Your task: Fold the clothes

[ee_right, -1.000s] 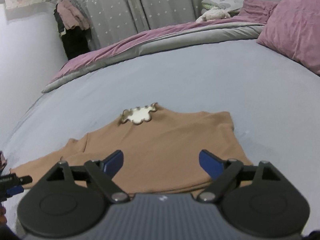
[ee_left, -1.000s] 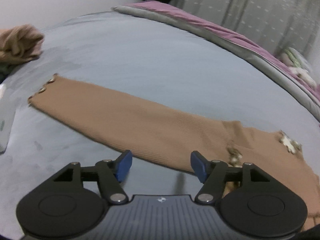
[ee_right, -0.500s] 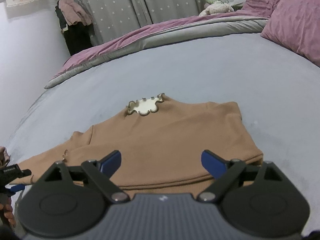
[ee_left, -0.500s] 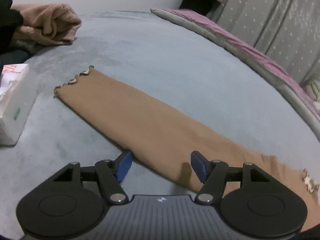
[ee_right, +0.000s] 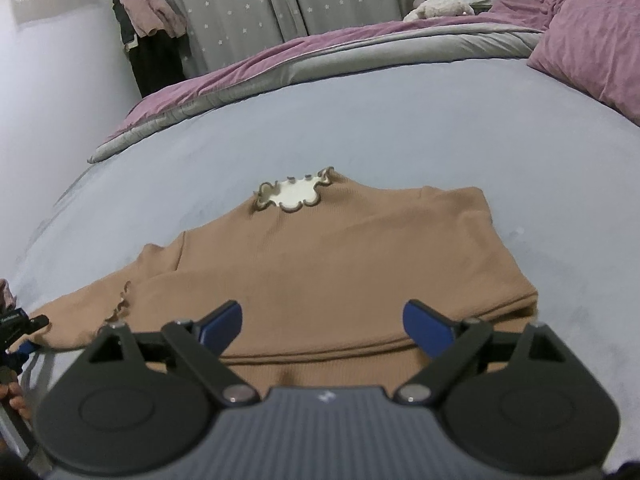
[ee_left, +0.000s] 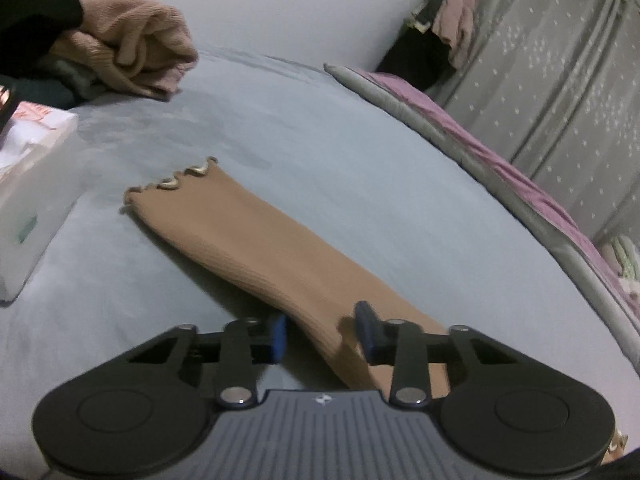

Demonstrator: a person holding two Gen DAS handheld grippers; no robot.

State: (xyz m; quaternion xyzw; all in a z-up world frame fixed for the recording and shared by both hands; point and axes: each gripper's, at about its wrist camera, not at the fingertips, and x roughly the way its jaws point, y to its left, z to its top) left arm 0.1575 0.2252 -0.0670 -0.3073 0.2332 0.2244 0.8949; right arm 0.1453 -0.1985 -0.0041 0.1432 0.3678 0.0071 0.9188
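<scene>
My left claw [ee_left: 320,334], half open, straddles the soft, light sweater [ee_right: 320,264] sleeve [ee_left: 256,240]; the right claw [ee_right: 322,322] gapes empty, so I'd pinch edges.

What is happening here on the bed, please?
A person with a gripper in each hand is folding a tan sweater spread on the blue-grey bed. The left gripper is open astride the outstretched sleeve, not yet clamped. The right gripper is open over the hem. Nothing is lifted.
</scene>
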